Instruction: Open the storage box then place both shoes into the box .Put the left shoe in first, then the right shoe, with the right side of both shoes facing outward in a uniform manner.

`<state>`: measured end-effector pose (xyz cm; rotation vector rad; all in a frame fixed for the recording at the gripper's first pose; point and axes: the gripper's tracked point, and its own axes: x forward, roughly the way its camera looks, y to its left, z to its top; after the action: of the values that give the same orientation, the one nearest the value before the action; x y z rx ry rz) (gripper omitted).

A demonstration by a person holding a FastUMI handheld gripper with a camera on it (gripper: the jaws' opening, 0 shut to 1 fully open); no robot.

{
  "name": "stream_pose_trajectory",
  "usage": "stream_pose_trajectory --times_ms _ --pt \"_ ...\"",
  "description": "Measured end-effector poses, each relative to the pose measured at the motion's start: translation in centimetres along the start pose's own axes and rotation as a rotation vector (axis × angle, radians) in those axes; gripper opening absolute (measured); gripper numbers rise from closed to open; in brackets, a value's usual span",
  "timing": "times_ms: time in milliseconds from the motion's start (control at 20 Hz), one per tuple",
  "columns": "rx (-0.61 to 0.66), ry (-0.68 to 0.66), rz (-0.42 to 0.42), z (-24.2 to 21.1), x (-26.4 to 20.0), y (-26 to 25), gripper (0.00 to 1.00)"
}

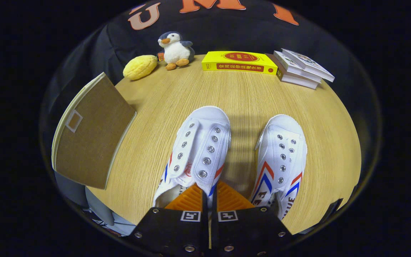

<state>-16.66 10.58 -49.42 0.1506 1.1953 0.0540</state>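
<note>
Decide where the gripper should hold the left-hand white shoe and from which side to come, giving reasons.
Probably the thin canvas side wall by the eyelets of the left-hand white shoe, approached from its heel end. The gripper already has its orange fingers nearly closed around that edge there.

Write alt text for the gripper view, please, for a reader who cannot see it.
The gripper is shut on the side wall of the left white canvas shoe, while the right white canvas shoe stands beside it on a wooden table. A brown storage box lies further left, and beyond sit a plush penguin, a yellow book and stacked books.
</note>
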Motion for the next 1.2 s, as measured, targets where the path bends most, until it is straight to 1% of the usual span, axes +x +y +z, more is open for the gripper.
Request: stream_pose_trajectory --times_ms 100,200,350,550,700,850,1050,1200 --pt "0.012 -0.040 0.009 1.6 -1.1 0.7 0.02" --pt "0.053 -0.051 0.026 2.5 -1.6 1.3 0.01" --pt "0.078 -0.083 0.075 4.2 -2.9 2.8 0.01" --pt "0.080 -0.132 0.086 6.4 -3.9 4.2 0.01" --pt "0.046 -0.129 0.050 6.3 -3.8 3.9 0.01" --pt "0.049 -0.134 0.048 6.3 -3.7 3.9 0.01" --pt "-0.026 -0.131 -0.011 4.9 -2.2 1.6 0.01" --pt "-0.036 -0.093 -0.045 3.1 -0.8 -0.3 0.01"
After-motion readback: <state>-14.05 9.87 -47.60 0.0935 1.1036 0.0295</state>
